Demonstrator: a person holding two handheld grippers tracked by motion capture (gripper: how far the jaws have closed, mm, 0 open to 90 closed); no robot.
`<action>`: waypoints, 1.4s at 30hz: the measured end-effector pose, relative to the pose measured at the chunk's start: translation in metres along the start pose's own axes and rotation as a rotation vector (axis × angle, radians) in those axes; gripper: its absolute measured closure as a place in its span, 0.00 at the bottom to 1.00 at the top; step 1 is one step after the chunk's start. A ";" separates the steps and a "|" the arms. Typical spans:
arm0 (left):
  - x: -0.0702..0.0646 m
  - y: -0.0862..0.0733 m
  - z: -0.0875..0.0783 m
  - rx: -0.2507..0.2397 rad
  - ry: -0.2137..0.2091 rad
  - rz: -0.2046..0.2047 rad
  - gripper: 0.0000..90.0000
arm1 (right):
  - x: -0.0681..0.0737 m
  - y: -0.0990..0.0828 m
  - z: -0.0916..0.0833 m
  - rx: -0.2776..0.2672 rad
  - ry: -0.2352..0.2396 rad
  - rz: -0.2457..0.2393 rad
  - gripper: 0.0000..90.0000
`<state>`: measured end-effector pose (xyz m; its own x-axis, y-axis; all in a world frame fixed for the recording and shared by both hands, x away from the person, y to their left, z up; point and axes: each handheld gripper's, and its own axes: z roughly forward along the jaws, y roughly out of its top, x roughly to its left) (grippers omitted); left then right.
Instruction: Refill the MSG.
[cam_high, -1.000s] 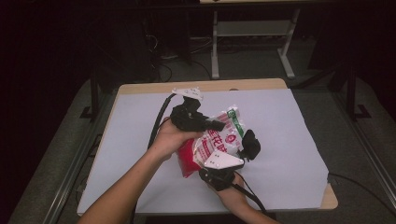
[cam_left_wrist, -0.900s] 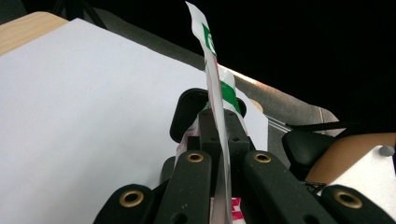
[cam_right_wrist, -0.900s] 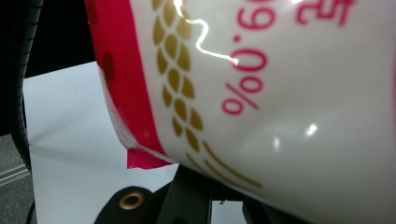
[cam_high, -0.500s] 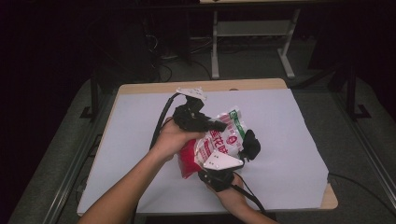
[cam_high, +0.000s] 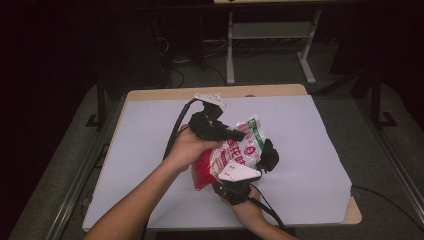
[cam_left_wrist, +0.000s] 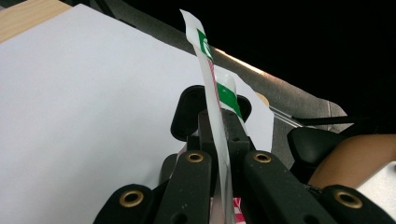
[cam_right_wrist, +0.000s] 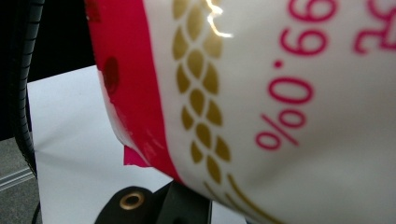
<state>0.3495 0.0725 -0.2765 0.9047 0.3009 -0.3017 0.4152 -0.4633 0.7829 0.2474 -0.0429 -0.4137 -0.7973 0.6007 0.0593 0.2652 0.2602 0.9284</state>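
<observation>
High view: left gripper (cam_high: 239, 134) and right gripper (cam_high: 266, 159) clamp the snack bag (cam_high: 235, 155); opposing pulls could tear it.

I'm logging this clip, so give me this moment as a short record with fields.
Item: red and white bag
Left gripper: shut on the bag's flat top edge
Right gripper: shut on the bag, lower right side
Bag position: held up over the white sheet
Table: wooden, sheet covers most of it
</observation>
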 end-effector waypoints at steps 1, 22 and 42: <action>0.001 0.000 0.000 0.002 0.002 0.002 1.00 | 0.000 0.000 0.000 0.000 -0.001 0.001 1.00; 0.004 0.002 0.006 0.015 0.001 -0.010 1.00 | -0.001 -0.001 0.001 0.006 -0.004 0.018 1.00; 0.004 0.005 0.009 0.029 0.022 -0.006 1.00 | 0.000 -0.001 0.001 0.003 -0.015 0.014 1.00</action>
<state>0.3558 0.0643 -0.2789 0.9002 0.3218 -0.2936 0.4231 -0.4856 0.7650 0.2477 -0.0430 -0.4152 -0.7851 0.6157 0.0669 0.2782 0.2541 0.9263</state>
